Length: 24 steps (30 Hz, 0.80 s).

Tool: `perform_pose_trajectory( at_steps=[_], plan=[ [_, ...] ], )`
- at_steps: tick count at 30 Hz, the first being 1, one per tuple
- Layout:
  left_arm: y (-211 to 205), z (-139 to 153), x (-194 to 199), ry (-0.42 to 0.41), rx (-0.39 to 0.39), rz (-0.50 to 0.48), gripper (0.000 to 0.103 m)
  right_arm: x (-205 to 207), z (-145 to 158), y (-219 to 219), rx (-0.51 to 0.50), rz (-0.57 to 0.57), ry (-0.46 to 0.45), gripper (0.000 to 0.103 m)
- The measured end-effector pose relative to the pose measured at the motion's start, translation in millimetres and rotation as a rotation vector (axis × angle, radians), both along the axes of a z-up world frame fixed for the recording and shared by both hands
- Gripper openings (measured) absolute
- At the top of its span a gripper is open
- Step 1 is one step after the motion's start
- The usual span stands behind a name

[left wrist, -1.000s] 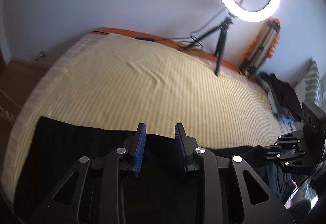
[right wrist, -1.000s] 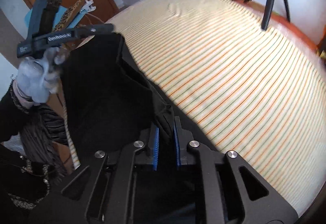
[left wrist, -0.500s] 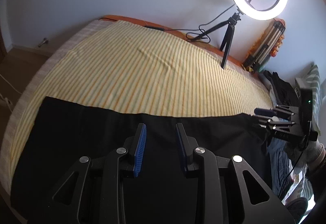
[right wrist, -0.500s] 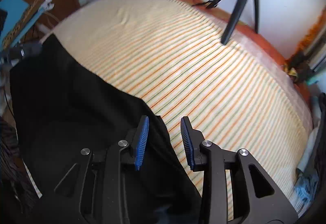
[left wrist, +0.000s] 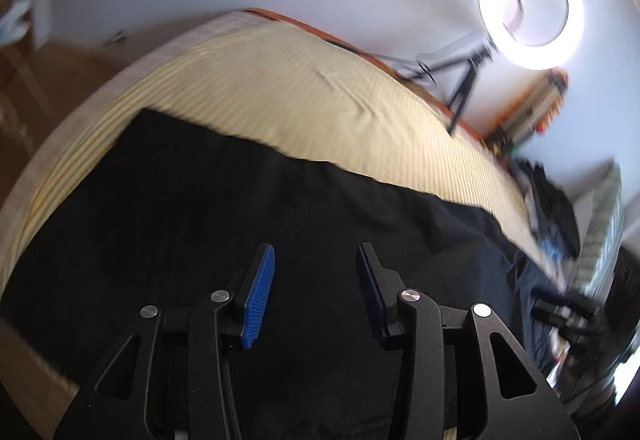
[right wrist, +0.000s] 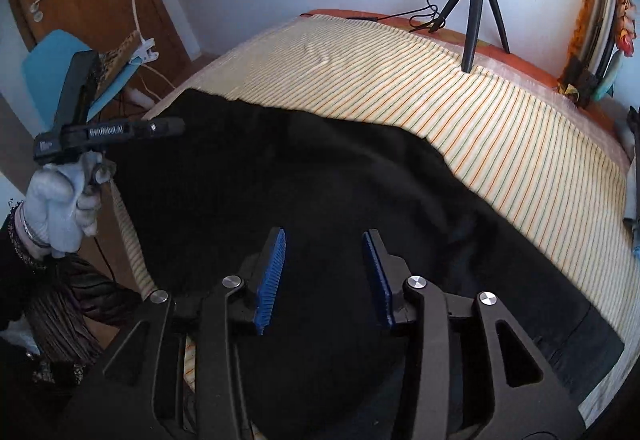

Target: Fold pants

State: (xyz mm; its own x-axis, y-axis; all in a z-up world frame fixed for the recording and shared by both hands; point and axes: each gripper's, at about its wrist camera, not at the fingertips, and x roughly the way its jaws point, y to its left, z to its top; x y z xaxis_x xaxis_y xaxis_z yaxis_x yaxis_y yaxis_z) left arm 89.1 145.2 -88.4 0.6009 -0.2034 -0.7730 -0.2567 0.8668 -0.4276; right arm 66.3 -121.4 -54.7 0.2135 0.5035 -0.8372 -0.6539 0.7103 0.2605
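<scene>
left wrist blurred, pants folds lost – black

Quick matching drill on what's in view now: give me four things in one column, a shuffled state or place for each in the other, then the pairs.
1. pants
2. ring light
3. right gripper
4. bedsheet

A. striped, covering the bed
B. lit, on a tripod at the far edge
C. open, empty
D. black, spread on the bed

Pairs: 1-D, 2-B, 3-C, 4-A
</scene>
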Motion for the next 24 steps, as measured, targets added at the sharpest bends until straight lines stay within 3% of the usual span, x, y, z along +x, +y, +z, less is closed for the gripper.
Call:
perform_pose_trajectory(
  at_steps=[2, 7, 9, 13, 19, 24],
  plan=[
    [18, -1, -21, -0.012, -0.027, 0.072, 0.041, -7, -6, 1, 0.000, 0.011, 0.009, 0.042],
    [61, 2, -80, -0.036, 0.047, 0.254, 0.041, -14, -16, 5, 0.010, 0.061, 0.030, 0.042],
    [77, -3, -84, -0.009, 0.106, 0.276, 0.041, -13, -24, 5, -0.009, 0.067, 0.036, 0.042],
    [106, -21, -75, 0.034, 0.087, 0.301, 0.041, -6, -37, 1, -0.042, 0.031, 0.065, 0.042],
    [122, -2, -102, 0.010, 0.015, 0.385, 0.041, -12, -23, -3, 0.003, 0.037, 0.049, 0.042],
    [119, -15, -125, 0.005, -0.229, 0.407, 0.041, -21, -16, -2, 0.011, 0.055, 0.034, 0.042]
  ],
)
